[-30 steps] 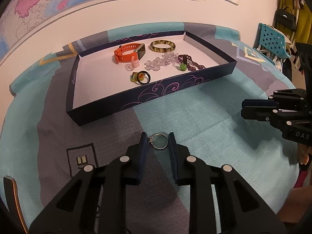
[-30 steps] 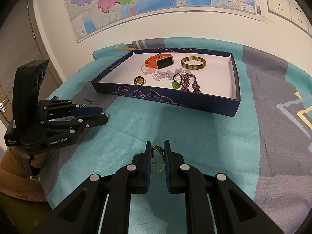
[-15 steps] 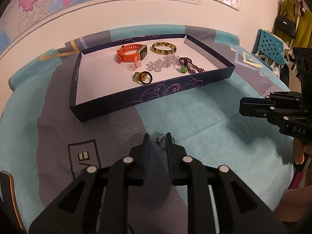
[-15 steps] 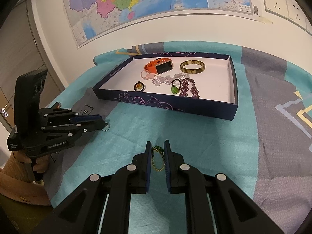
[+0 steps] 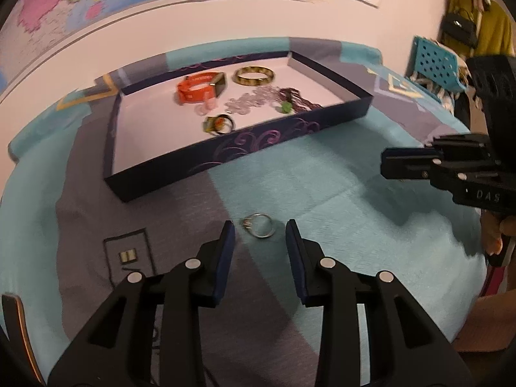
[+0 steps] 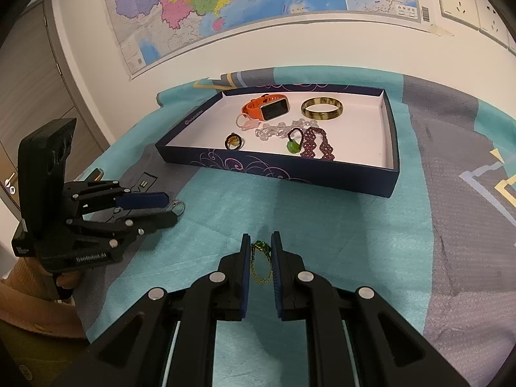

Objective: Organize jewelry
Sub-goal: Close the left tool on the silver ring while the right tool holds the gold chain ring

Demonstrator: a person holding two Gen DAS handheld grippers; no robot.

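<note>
Low in the left wrist view, the left claw point(image 5: 260, 233) stood spread, its two blue-padded fingers point(image 5: 225, 251) set apart on either side of a silver ring point(image 5: 259, 225). That ring lay flat on the teal and grey cloth point(image 5: 338, 193) covering the desk, just ahead of the fingertips and touching neither pad as far as could be seen. In the right wrist view the same claw point(image 6: 167, 204) showed at the left edge, with the ring point(image 6: 178, 206) beside its tips.

At the bottom centre of the right wrist view, the right claw point(image 6: 260, 250) was pinched nearly together on a thin gold chain with a green piece point(image 6: 260, 259), which hung between the pads. From the left wrist view that claw point(image 5: 387, 163) sat at the right edge, side-on, its gap unreadable.

Beyond both claws, in the upper middle of each frame, a dark blue tray point(image 6: 277, 171) with a white floor rested on the cloth. Inside it lay an orange watch point(image 6: 266, 107), a gold-brown bangle point(image 6: 322, 109), clear beads point(image 6: 274, 129), a dark red beaded bracelet point(image 6: 317, 145) with a green bead point(image 6: 292, 146) beside it, and a small amber ring point(image 6: 233, 141). A map point(image 6: 225, 3) hung on the wall behind.
</note>
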